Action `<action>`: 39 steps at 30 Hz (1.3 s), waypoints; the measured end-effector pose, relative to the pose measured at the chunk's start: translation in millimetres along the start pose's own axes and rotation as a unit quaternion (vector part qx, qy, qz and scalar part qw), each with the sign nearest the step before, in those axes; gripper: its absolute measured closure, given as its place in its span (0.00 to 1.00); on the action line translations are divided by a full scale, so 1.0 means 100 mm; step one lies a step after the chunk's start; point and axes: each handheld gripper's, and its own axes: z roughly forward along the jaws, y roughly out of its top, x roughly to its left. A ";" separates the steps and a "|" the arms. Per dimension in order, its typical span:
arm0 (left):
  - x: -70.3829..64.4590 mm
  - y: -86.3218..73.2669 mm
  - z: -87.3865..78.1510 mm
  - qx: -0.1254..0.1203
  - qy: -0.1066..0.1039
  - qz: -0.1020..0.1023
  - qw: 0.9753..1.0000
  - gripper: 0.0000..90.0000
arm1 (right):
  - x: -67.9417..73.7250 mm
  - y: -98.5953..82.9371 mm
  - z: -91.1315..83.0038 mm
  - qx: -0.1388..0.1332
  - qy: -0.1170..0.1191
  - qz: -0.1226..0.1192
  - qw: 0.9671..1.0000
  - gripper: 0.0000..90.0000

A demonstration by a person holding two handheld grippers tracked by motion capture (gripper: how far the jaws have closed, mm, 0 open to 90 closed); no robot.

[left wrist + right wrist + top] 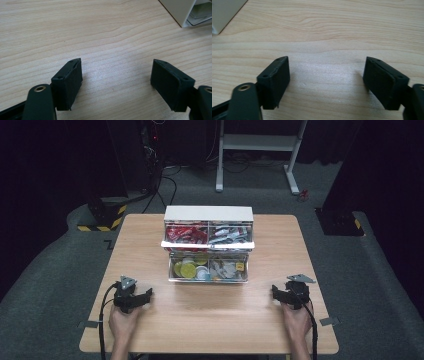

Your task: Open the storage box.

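Wooden worktop (210,320), pale grain, rectangular, stood on a grey floor; it carried every item listed below.

Storage box (209,213), white-topped with clear fronts, sat at the middle of the worktop toward its far edge, well apart from both grippers. It had two tiers. The upper tier was split in two: red packets (186,234) in the compartment on the left, grey and white packets (227,236) in the one on the right. The lower tier stood forward of the upper tier; it held yellow-green round pieces (187,268) on the left and pale round pieces (225,268) on the right. Finer detail of the contents could not be told.

Left hand-held gripper (149,293), black, rested near the front left of the worktop, gripped by the person's left hand (124,317). Its jaws stood wide apart with bare wood between them, holding nothing; in the left gripper view (116,75) a corner of the box (180,12) showed at the upper right.

Right hand-held gripper (275,291), black, rested near the front right, gripped by the right hand (296,316). Its jaws likewise stood wide and held nothing, seen in the right gripper view (326,73).
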 end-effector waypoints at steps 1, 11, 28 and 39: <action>0.00 0.00 0.00 0.000 0.000 0.000 1.000 0.29 | 0.00 0.00 0.00 0.001 0.003 -0.002 1.000 0.20; 0.00 0.00 0.00 -0.001 0.001 -0.001 1.000 0.29 | 0.01 -0.01 0.00 0.007 -0.006 0.006 1.000 0.15; 0.00 0.00 0.00 -0.002 0.000 -0.002 1.000 0.29 | 0.01 -0.03 -0.03 0.005 -0.014 0.017 1.000 0.19; -0.01 0.00 0.00 0.003 -0.003 0.003 1.000 0.24 | 0.03 -0.05 -0.07 -0.007 0.000 0.013 1.000 0.35</action>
